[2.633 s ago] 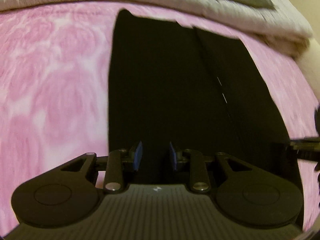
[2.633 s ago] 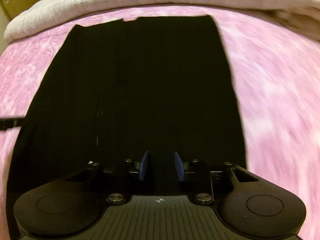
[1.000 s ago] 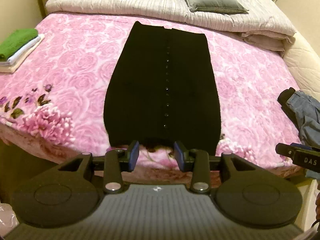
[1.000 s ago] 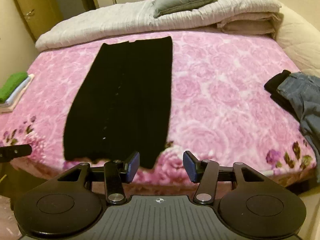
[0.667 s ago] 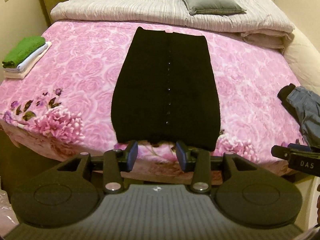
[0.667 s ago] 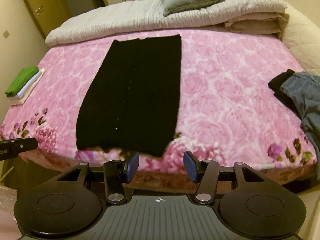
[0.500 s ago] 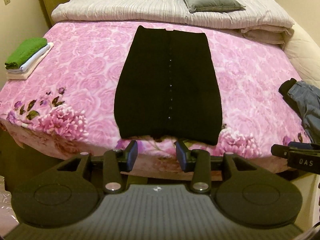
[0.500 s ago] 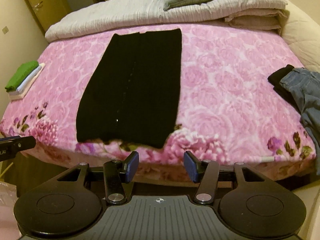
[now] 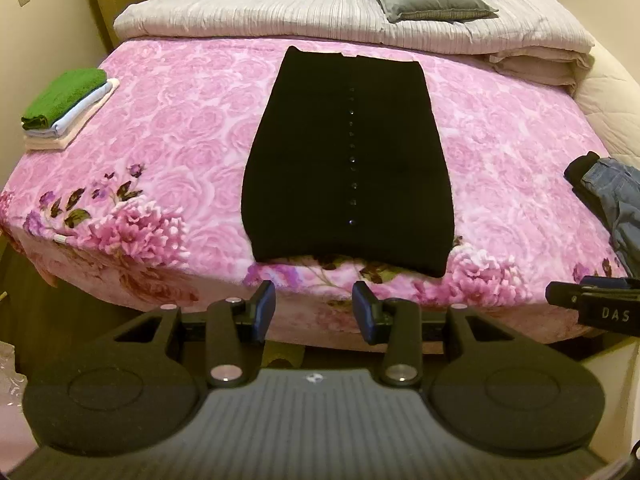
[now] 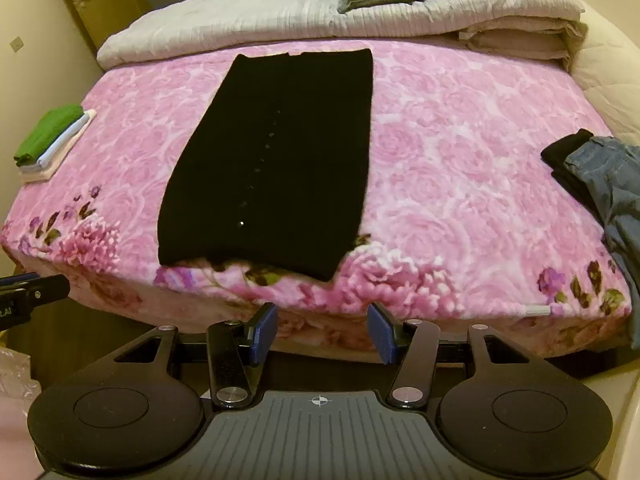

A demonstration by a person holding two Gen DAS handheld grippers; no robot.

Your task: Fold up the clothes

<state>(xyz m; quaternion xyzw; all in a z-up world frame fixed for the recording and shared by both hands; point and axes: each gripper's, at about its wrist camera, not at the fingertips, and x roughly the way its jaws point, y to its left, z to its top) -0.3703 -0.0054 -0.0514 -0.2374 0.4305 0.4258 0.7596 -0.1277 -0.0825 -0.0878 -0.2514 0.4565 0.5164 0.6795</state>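
Pink rose bedding (image 9: 168,128) carries the black garment (image 9: 348,160) spread lengthwise near the bed's foot edge, likely flattened for folding, while left claw (image 9: 314,312) and right claw (image 10: 322,334) hover apart, empty.

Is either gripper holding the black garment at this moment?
No: the black garment lies flat on the pink blanket, while the left gripper and right gripper stand open and empty, short of the bed's edge.
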